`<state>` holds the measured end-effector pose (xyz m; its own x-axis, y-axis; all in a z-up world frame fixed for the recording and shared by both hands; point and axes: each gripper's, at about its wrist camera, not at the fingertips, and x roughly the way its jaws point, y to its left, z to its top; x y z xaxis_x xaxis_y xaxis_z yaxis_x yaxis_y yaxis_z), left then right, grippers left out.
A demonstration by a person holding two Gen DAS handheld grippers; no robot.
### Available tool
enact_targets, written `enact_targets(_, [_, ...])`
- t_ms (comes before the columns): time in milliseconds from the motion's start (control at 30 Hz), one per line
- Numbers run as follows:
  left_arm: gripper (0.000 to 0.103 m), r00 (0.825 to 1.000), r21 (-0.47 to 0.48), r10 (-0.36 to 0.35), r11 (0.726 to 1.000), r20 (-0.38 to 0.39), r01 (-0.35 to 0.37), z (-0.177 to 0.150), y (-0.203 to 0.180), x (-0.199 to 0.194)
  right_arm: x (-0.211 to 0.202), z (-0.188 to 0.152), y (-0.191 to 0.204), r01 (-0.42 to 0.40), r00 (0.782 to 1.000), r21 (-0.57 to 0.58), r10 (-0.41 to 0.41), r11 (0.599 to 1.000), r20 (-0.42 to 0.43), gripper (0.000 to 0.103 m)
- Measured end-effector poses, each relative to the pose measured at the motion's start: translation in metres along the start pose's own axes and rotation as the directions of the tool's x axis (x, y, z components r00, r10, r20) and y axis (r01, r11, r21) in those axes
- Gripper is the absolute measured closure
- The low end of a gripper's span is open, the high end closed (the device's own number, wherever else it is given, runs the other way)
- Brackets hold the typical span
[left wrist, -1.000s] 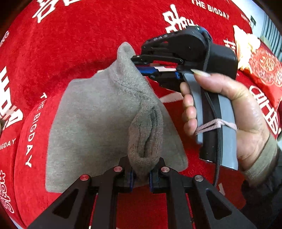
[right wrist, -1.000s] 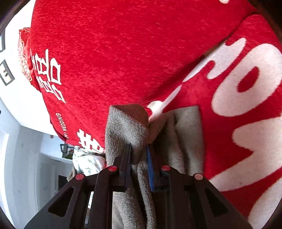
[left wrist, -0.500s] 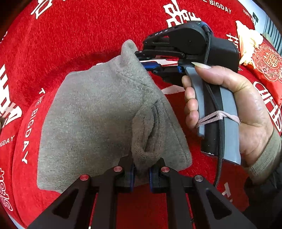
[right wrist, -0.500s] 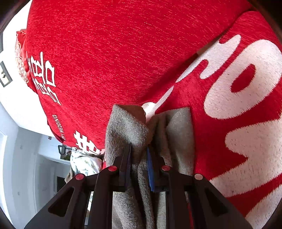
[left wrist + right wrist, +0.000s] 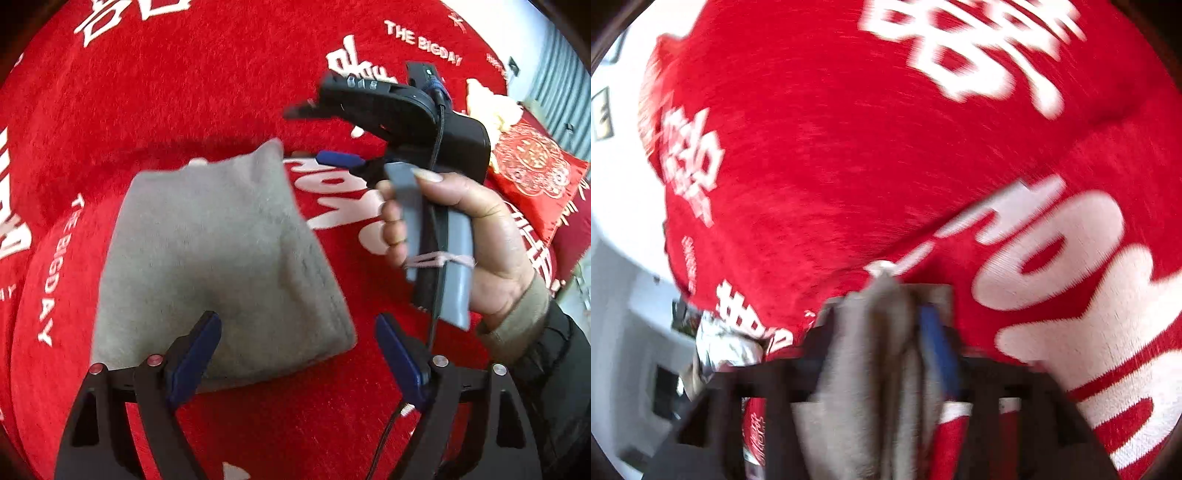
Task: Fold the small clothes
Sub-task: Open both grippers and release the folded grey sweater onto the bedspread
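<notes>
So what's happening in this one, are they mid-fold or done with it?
A person with a gripper in each hand is folding a small grey garment on a red blanket. The garment lies folded flat on the blanket. The left gripper has just opened, its blue pads apart over the near edge and not pressing the cloth. The right gripper, held in the person's hand, has also just opened beside the far corner. This fold looks finished, both grippers letting go.

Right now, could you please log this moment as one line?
left gripper: just opened, not gripping grey garment | right gripper: just opened, garment corner loose | grey garment: folded on red blanket
</notes>
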<state>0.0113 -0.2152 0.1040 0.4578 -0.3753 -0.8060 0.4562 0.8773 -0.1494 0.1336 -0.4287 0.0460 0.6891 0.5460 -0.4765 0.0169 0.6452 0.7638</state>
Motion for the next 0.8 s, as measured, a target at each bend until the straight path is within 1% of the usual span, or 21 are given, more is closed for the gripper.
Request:
enact_targets(33, [0.017, 0.999, -0.014, 0.025, 1.0, 0.022, -0.024, 0.004, 0.005, -0.004, 0.0, 0.0, 0.007, -0.024, 1.0, -0.022, 0.024, 0.999, -0.004, 0.017])
enact_targets(67, [0.017, 0.998, -0.032, 0.046, 0.998, 0.033, -0.045, 0.008, 0.009, -0.005, 0.003, -0.001, 0.013, -0.054, 0.998, -0.041, 0.053, 0.998, -0.025, 0.017])
enact_targets(100, [0.017, 0.997, -0.074, 0.067, 0.995, 0.036, -0.064, 0.013, 0.02, -0.004, 0.009, -0.002, 0.018, -0.088, 0.995, -0.045, 0.085, 0.995, -0.056, 0.017])
enact_targets(167, [0.017, 0.997, -0.169, 0.076, 0.983, 0.01, -0.073, 0.019, 0.043, 0.005, 0.026, -0.004, 0.02, -0.162, 0.978, 0.004, 0.161, 0.987, -0.131, 0.017])
enact_targets(200, [0.017, 0.996, -0.219, 0.089, 0.971, -0.016, -0.09, 0.02, 0.054, 0.013, 0.038, -0.006, 0.015, -0.185, 0.968, 0.05, 0.19, 0.982, -0.166, 0.017])
enact_targets(233, [0.017, 0.994, -0.258, 0.096, 0.96, -0.047, -0.105, 0.021, 0.066, 0.022, 0.047, -0.008, 0.014, -0.18, 0.966, 0.074, 0.191, 0.981, -0.174, 0.017])
enact_targets(267, [0.017, 0.994, -0.272, 0.095, 0.956, -0.063, -0.108, 0.02, 0.071, 0.029, 0.053, -0.009, 0.008, -0.167, 0.967, 0.101, 0.183, 0.981, -0.178, 0.017])
enact_targets(300, [0.017, 0.993, -0.27, 0.099, 0.956, -0.069, -0.115, 0.02, 0.072, 0.032, 0.059, -0.009, 0.002, -0.152, 0.969, 0.115, 0.171, 0.982, -0.179, 0.017])
enact_targets(333, [0.017, 0.991, -0.254, 0.112, 0.959, -0.073, -0.127, 0.02, 0.069, 0.035, 0.063, -0.009, -0.006, -0.116, 0.976, 0.117, 0.135, 0.986, -0.173, 0.018])
enact_targets(400, [0.016, 0.983, -0.175, 0.165, 0.968, -0.086, -0.177, 0.021, 0.055, 0.042, 0.063, -0.008, -0.019, -0.051, 0.986, 0.116, 0.068, 0.992, -0.15, 0.018])
enact_targets(433, [0.016, 0.975, -0.122, 0.201, 0.97, -0.095, -0.212, 0.019, 0.045, 0.048, 0.064, -0.007, -0.023, -0.034, 0.988, 0.118, 0.051, 0.992, -0.148, 0.019])
enact_targets(500, [0.016, 0.97, -0.065, 0.218, 0.972, -0.103, -0.226, 0.017, 0.034, 0.055, 0.06, -0.007, -0.024, -0.033, 0.987, 0.129, 0.052, 0.991, -0.149, 0.02])
enact_targets(567, [0.016, 0.972, -0.047, 0.213, 0.975, -0.101, -0.219, 0.013, 0.029, 0.053, 0.051, -0.007, -0.015, -0.025, 0.989, 0.096, 0.038, 0.995, -0.142, 0.02])
enact_targets(633, [0.016, 0.977, -0.053, 0.189, 0.979, -0.1, -0.195, 0.013, 0.03, 0.05, 0.035, -0.01, -0.001, -0.037, 0.99, 0.048, 0.043, 0.998, -0.135, 0.02])
enact_targets(700, [0.016, 0.982, -0.069, 0.159, 0.984, -0.098, -0.166, 0.013, 0.032, 0.042, 0.018, -0.017, 0.013, -0.083, 0.986, 0.013, 0.084, 0.996, -0.142, 0.02])
enact_targets(800, [0.016, 0.985, -0.069, 0.152, 0.985, -0.084, -0.158, 0.009, 0.036, 0.029, 0.005, -0.034, 0.033, -0.131, 0.978, -0.034, 0.124, 0.991, -0.169, 0.02])
